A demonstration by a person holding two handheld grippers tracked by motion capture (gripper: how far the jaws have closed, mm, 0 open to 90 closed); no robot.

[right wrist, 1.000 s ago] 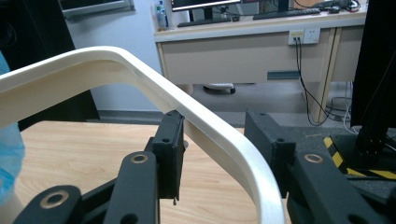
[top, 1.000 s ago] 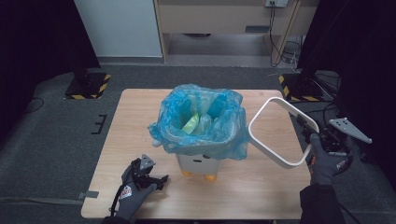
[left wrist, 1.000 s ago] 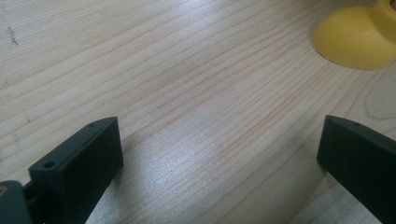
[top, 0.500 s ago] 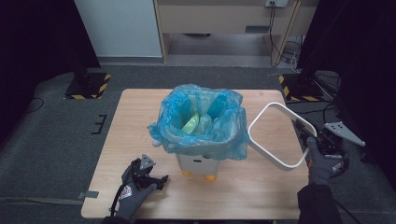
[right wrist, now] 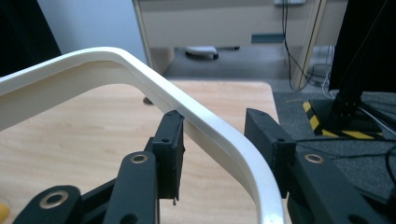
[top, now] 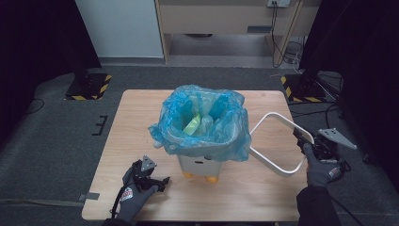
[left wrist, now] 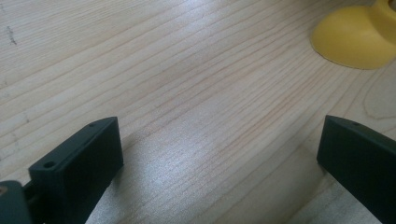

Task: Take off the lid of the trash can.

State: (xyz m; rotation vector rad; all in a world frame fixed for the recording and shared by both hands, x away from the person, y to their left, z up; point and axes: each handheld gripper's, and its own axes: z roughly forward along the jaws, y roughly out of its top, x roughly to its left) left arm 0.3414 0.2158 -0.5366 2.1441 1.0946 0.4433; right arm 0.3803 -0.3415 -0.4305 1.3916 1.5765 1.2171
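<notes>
Right gripper point(right wrist: 212, 140) jaws stand parted astride the white bin-liner ring point(top: 277, 143), not clamped. Lined waste bin point(top: 202, 127) lies at nine o'clock; left gripper point(top: 149, 175) rests open.

Blue bag point(top: 207, 136); white ring point(top: 277, 141); yellow feet point(top: 200, 176).

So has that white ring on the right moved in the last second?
Yes. The white ring has sunk lower, toward the table edge nearest the person, with the right tongs; the blue-bagged bin stayed put.

white ring frame point(right wrist: 140, 74) between the parted jaws of the right claw point(right wrist: 215, 140), wooden table point(right wrist: 84, 135) beyond
</notes>
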